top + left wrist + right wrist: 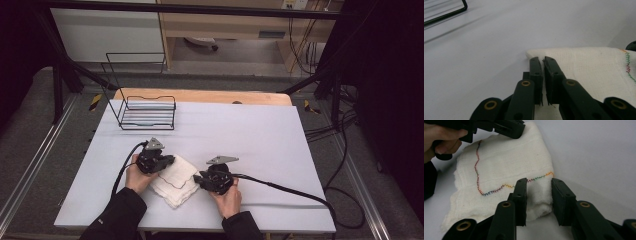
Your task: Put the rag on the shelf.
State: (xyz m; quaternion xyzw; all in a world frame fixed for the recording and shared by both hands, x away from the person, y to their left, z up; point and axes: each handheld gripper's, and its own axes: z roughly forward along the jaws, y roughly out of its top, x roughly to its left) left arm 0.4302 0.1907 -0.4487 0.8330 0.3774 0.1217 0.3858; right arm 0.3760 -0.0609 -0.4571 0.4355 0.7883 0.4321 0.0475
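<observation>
A folded white cloth (pixel 172 180) with a wavy coloured stitch line lies on the white table cover, near the front. My left gripper (pixel 173 160) comes in from the left and its jaws are pinched together on the cloth's far corner (pixel 586 67). In the left gripper view, the left gripper (pixel 542 58) shows hardly any gap at the tips. My right gripper (pixel 196 179) comes in from the right. Its jaws (pixel 539 181) stand on either side of a bunched corner of the cloth (pixel 504 165), which fills the gap between the pads. The left gripper (pixel 520 130) and its hand show beyond.
A black wire rack (pixel 147 112) stands at the back left of the table cover (pixel 250 135); its frame edge (pixel 444 15) is at the top left of the left gripper view. Cables trail from both grippers, the right one across the front right.
</observation>
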